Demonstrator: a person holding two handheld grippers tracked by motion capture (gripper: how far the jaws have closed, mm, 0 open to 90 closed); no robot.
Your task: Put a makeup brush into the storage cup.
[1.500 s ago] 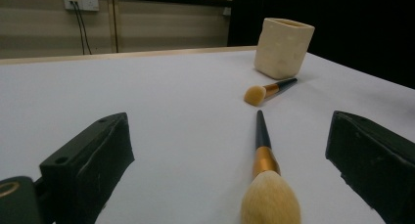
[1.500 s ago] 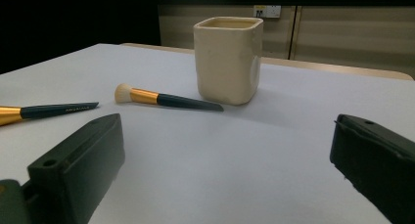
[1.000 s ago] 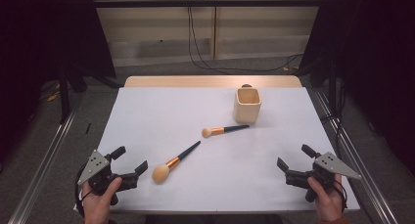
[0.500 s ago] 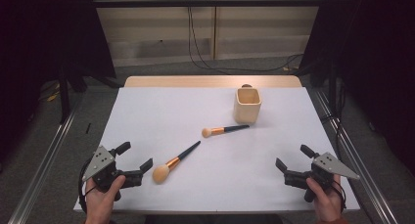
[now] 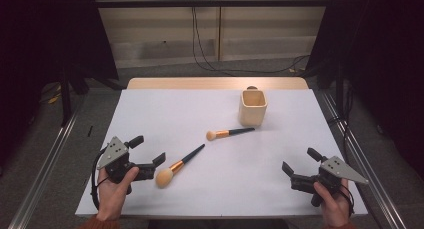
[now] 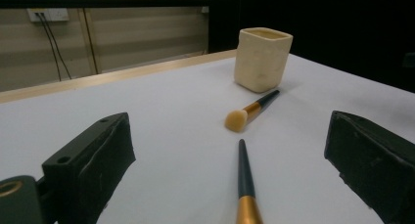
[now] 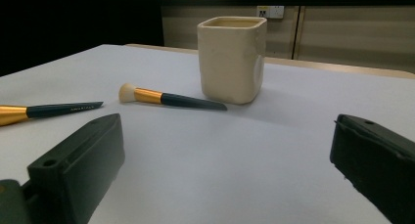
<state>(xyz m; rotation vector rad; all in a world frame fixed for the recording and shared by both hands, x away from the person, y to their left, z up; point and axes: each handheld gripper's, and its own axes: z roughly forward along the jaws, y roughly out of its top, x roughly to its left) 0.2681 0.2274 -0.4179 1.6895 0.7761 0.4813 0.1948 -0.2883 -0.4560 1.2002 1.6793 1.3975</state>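
Near brush [image 5: 179,164]: lies flat on the white table [image 5: 150,114], head toward the person, handle pointing diagonally away toward the far brush [image 5: 229,134] and the cup [image 5: 253,107]. Left gripper [image 5: 148,160] just beside its head, jaws wide apart, holding nothing; in the left gripper view the handle [image 6: 244,177] runs up between them. Right gripper [image 5: 298,168] well apart at the table's right, jaws wide, empty.

Judged light and stiff along the handle. Head soft; will crush and give no purchase. Handle slim and smooth, likely to roll or slip. Best hold: across the gold ferrule [image 5: 175,166] or the dark handle just behind it, near balance.
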